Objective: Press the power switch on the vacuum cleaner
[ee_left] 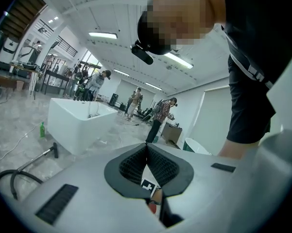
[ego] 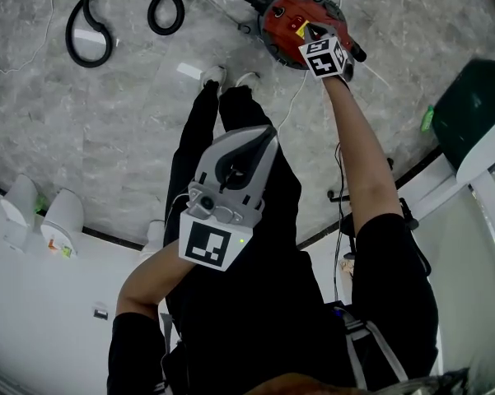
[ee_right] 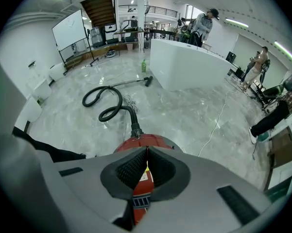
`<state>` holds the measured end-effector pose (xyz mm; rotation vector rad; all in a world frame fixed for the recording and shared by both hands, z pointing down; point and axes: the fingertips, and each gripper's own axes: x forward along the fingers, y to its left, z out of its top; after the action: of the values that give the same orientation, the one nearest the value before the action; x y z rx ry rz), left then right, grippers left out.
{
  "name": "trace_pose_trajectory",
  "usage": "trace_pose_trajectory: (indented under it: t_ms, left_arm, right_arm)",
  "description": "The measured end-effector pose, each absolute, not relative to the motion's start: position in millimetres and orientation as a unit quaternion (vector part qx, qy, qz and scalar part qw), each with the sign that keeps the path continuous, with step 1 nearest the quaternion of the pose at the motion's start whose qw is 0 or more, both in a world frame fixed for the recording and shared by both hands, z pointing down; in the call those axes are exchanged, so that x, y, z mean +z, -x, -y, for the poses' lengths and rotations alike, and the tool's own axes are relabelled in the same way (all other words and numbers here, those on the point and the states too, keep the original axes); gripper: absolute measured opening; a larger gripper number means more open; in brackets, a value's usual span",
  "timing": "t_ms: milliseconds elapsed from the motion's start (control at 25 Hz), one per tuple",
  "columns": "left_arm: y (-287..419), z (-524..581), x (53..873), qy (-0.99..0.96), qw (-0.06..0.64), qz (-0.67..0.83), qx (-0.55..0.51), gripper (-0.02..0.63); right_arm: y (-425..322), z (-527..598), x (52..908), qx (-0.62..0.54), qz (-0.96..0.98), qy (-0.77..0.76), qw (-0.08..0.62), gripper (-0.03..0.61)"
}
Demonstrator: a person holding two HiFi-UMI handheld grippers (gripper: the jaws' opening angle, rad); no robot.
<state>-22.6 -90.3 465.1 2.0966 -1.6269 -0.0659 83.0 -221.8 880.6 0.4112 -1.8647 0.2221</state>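
The red vacuum cleaner point(ego: 282, 16) on the floor point(ego: 148, 97) looks heavy and rigid, so it should stay put under a firm poke, with no grasp needed. The right gripper point(ee_right: 146, 152), jaws pressed together, points at its top. The left gripper point(ee_left: 146, 147), likewise closed on nothing, hangs aside.

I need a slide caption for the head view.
Right hand-held gripper reaches down to the red vacuum cleaner; left hand-held gripper near the torso.

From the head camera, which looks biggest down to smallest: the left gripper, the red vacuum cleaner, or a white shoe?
left gripper (nearest the camera, which inflates it)
vacuum cleaner
white shoe
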Motion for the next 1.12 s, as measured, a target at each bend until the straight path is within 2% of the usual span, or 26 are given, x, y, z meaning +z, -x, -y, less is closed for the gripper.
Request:
trace_pose_trajectory:
  t_ms: [520, 1120]
  left_arm:
    - [25.2, 92.8, 492.4, -0.748, 0.262, 0.609, -0.030, 0.018]
    - [30.1, 84.4, 512.3, -0.725, 0.280, 0.628, -0.031, 0.018]
  right_arm:
    - [-77.9, 220.8, 920.3, 0.065, 0.775, -0.123, 0.617, 0.019]
    - [-80.9, 222.1, 953.4, 0.090, 0.773, -0.140, 0.612, 0.020]
